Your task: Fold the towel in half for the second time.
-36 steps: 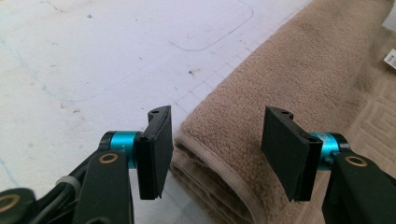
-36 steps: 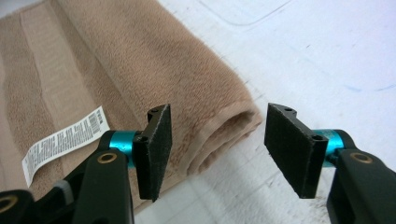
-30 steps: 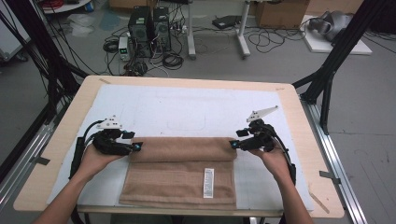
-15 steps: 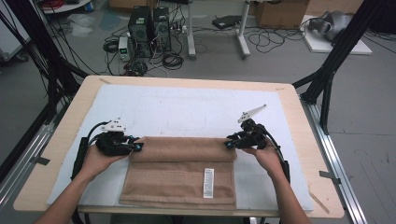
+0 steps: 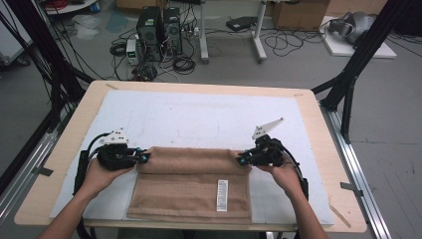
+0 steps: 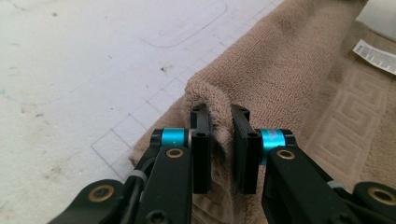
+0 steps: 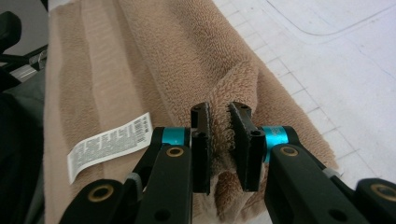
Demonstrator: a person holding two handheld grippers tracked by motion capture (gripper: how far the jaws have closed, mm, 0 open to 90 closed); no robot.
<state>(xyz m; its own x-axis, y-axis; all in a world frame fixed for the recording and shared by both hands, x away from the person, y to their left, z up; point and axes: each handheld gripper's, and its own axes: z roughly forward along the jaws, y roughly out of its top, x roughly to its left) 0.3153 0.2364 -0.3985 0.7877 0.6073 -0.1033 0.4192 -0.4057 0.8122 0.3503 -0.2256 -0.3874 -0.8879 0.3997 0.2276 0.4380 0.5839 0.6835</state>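
Up close: left gripper (image 6: 219,116) pinches towel (image 6: 299,79) fold | right gripper (image 7: 219,114) likewise

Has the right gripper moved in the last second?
Yes. The right gripper, pinching the towel, slid toward the table's middle, judged against the table's right edge.

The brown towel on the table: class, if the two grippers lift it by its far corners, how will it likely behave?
The brown towel is probably floppy: it bunches between the left gripper jaws and right gripper jaws. Its looped pile likely grips well, so slipping seems unlikely. The unheld middle would probably sag.
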